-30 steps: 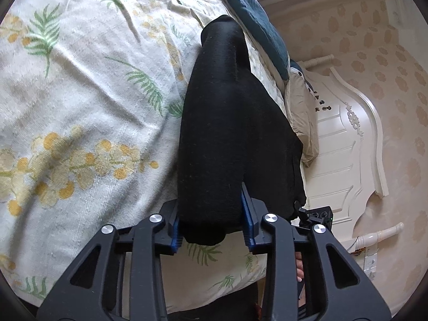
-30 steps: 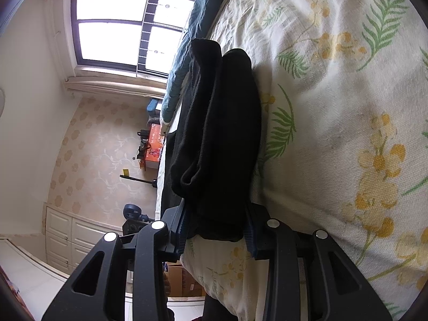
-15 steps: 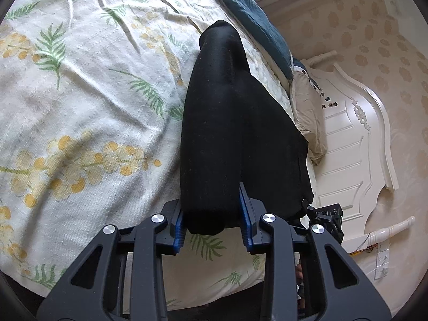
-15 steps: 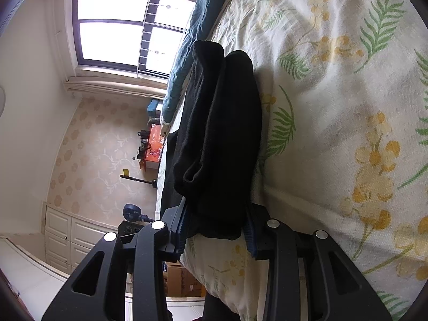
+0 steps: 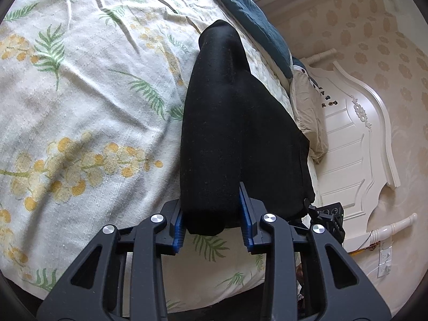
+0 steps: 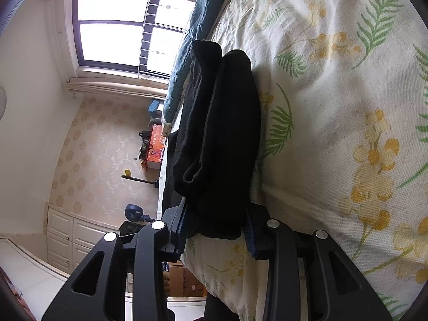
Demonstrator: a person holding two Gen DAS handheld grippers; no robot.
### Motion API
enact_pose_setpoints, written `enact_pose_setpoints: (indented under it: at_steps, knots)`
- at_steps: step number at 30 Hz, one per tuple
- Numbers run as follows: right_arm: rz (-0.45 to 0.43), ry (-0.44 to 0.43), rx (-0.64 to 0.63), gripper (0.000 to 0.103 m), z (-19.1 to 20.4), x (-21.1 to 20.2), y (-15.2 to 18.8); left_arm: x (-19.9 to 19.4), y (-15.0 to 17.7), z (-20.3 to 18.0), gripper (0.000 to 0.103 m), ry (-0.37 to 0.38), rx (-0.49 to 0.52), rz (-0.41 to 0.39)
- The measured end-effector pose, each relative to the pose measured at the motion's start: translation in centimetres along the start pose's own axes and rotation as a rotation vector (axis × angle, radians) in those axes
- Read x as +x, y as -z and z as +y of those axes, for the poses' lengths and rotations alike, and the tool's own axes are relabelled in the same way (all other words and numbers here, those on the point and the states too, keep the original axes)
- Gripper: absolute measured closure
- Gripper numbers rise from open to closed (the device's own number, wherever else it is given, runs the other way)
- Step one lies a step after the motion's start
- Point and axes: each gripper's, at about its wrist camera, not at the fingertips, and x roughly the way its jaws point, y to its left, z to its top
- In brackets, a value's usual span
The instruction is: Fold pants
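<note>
The black pants (image 5: pixel 222 133) are folded into a thick long bundle, held above the floral bedspread (image 5: pixel 80 107). My left gripper (image 5: pixel 212 222) is shut on one end of the bundle, the cloth bulging between its blue pads. My right gripper (image 6: pixel 216 227) is shut on the other end of the pants (image 6: pixel 222 139), where several folded layers show. The right gripper's black body also shows in the left wrist view (image 5: pixel 327 214), beyond the pants at lower right.
The bedspread (image 6: pixel 334 107) covers the bed. A dark blue quilt (image 5: pixel 248 16) and a beige pillow (image 5: pixel 310 112) lie by the white headboard (image 5: pixel 358 144). A window (image 6: pixel 128 32), white cabinets (image 6: pixel 69 238) and a red item (image 6: pixel 156 144) stand beyond the bed's edge.
Both grippers keep their hold on the pants. The bundle has shifted slightly over the bedspread; the left view shows a little more of the bed.
</note>
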Motion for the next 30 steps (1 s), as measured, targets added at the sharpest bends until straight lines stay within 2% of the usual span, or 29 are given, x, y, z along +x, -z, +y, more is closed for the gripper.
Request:
enact_pose_setpoints:
  at_steps: [5,11,13,19,25,30]
  knots:
    - [0.0,-0.018,0.008,0.067,-0.5,0.0,-0.2,0.0,0.1,-0.1,0.06,-0.022,0.029,-0.011]
    - [0.0,-0.044,0.01,0.063,-0.7,-0.2,-0.2,-0.3,0.2,-0.3,0.043,-0.043,0.072,-0.048]
    - [-0.003,-0.049,0.01,0.062,-0.8,-0.5,-0.1,-0.4,0.4,-0.7,0.034,-0.069,0.1,-0.061]
    - [-0.013,-0.049,0.013,0.062,-1.5,-1.6,-0.1,-0.7,1.4,-2.7,0.019,-0.205,0.204,-0.109]
    - [-0.025,-0.047,0.016,0.062,-1.9,-2.6,0.2,-0.5,2.4,-3.7,0.012,-0.295,0.249,-0.134]
    - [-0.038,-0.016,-0.009,0.055,-1.6,-3.4,0.7,-0.4,3.7,-4.2,0.011,-0.353,0.279,-0.153]
